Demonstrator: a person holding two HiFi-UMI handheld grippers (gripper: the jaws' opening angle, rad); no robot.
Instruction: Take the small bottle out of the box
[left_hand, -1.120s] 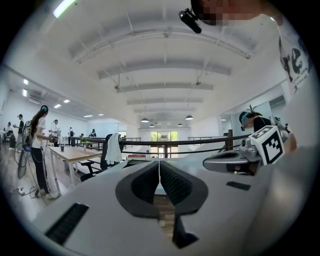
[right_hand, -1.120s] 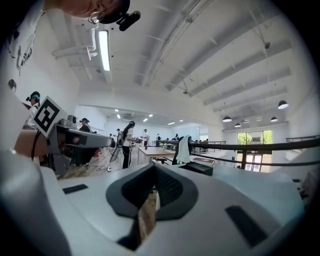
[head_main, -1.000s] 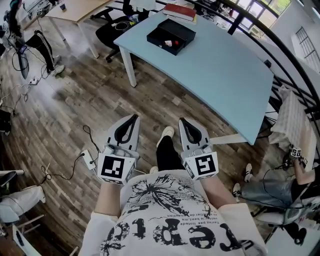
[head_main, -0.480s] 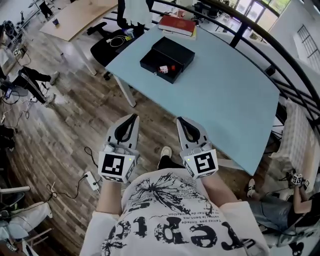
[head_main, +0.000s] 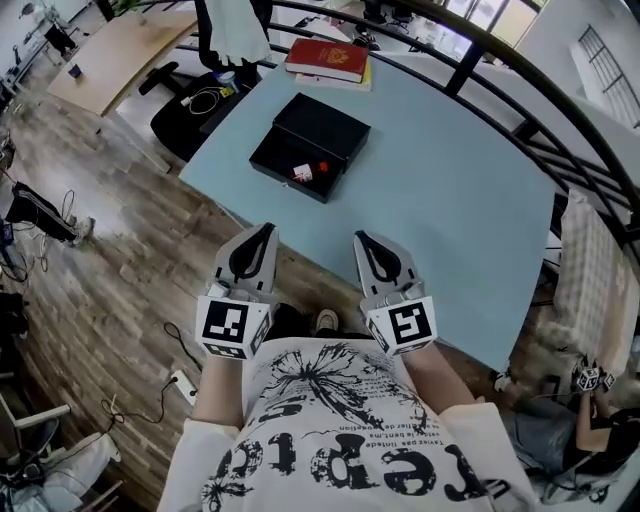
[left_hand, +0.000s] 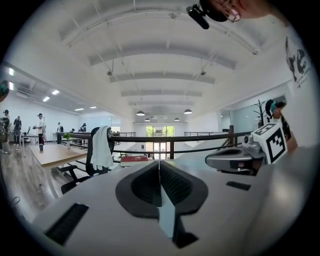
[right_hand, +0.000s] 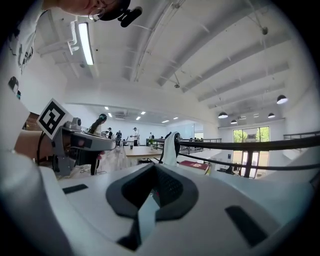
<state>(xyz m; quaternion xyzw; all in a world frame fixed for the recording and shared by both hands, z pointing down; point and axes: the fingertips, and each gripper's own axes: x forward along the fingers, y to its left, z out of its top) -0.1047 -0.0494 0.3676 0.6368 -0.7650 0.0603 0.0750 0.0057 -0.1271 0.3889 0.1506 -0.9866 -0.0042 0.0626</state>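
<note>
While both grippers hang low at the near edge of the bench (head_main: 440, 170), the reach to the box has not begun. The left gripper (head_main: 262, 238) has its jaws together with nothing between them, and so does the right gripper (head_main: 364, 243). The small bottle (head_main: 306, 172), red-capped, sits in the open tray of the black box (head_main: 322, 125), well apart from both. Recommended: carry one gripper over the tray, part the jaws before descending, and grip the bottle clear of the tray wall.
</note>
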